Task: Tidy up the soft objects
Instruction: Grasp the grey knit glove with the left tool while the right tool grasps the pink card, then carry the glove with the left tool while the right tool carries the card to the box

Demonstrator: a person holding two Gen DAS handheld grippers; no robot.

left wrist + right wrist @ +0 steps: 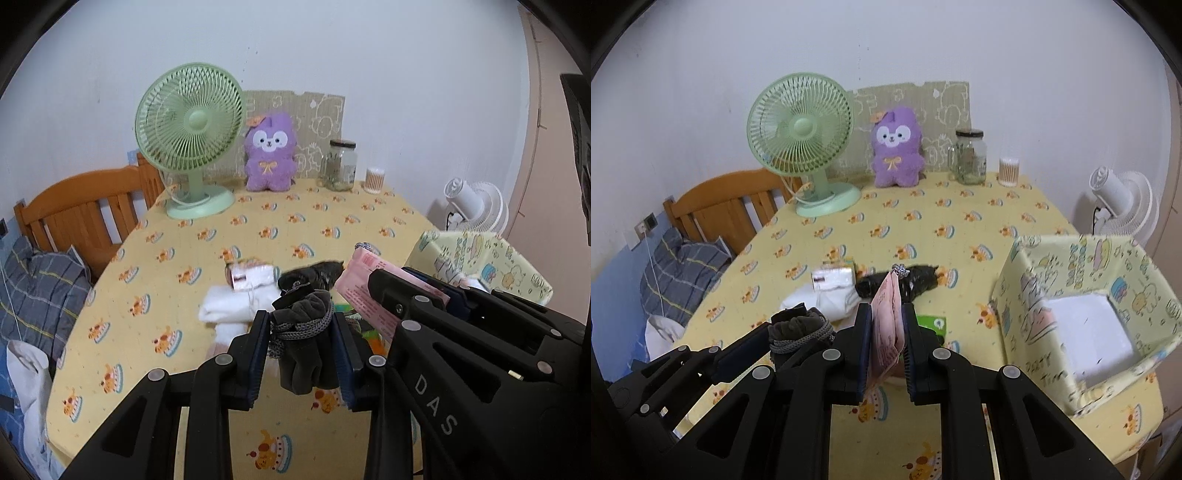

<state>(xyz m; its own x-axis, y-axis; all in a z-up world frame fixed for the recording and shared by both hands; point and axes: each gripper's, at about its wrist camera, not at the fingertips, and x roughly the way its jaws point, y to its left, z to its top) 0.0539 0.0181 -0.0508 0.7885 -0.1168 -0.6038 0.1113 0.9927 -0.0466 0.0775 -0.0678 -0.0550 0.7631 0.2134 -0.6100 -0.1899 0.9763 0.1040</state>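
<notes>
Each camera sits just behind its own gripper, close above the table [155,258], looking forward toward the far wall. Both see the green fan [190,125] and purple plush toy [897,146] ahead.

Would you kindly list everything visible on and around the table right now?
Green fan: 1, back left.
Plush toy: 1, purple, back centre.
Glass jar: 1, clear, right of plush.
Swab cup: 1, beside jar.
Fabric bin: 1, pale yellow, right.
White cloth: 1, centre.
Black bundle: 1, centre.
White fan: 1, beyond table.
Left tongs: shut on grey pouch.
Right tongs: shut on pink packet.
</notes>
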